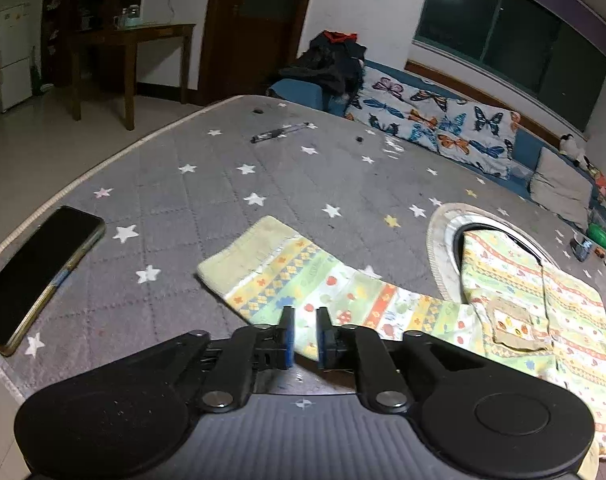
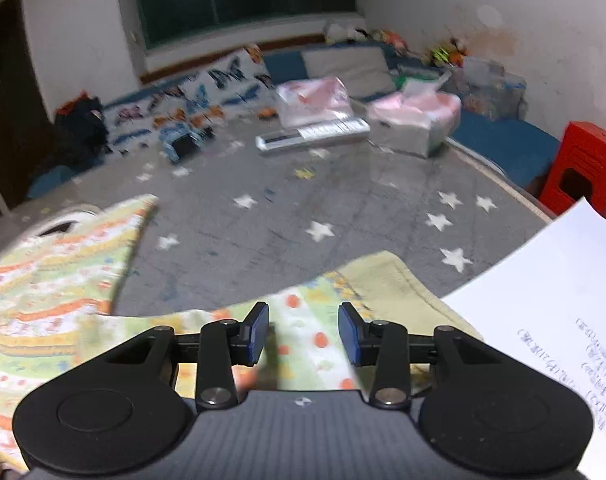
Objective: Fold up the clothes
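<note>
A small child's garment with a yellow, green and orange print lies flat on the grey star-patterned mat. In the left wrist view its left sleeve (image 1: 303, 280) stretches toward me and its body (image 1: 535, 312) lies to the right. My left gripper (image 1: 305, 334) hovers over the sleeve's near edge with a narrow gap between its blue pads, holding nothing. In the right wrist view the other sleeve (image 2: 323, 320) lies under my right gripper (image 2: 304, 332), which is wide open and empty. The body (image 2: 51, 288) is at the left.
A black phone (image 1: 35, 276) lies on the mat at the left. A round white-rimmed object (image 1: 447, 240) sits under the garment's collar. A printed sheet of paper (image 2: 551, 312) lies at the right. A toy keyboard (image 2: 315, 136), bagged pink items (image 2: 415, 120) and cushions line the far side.
</note>
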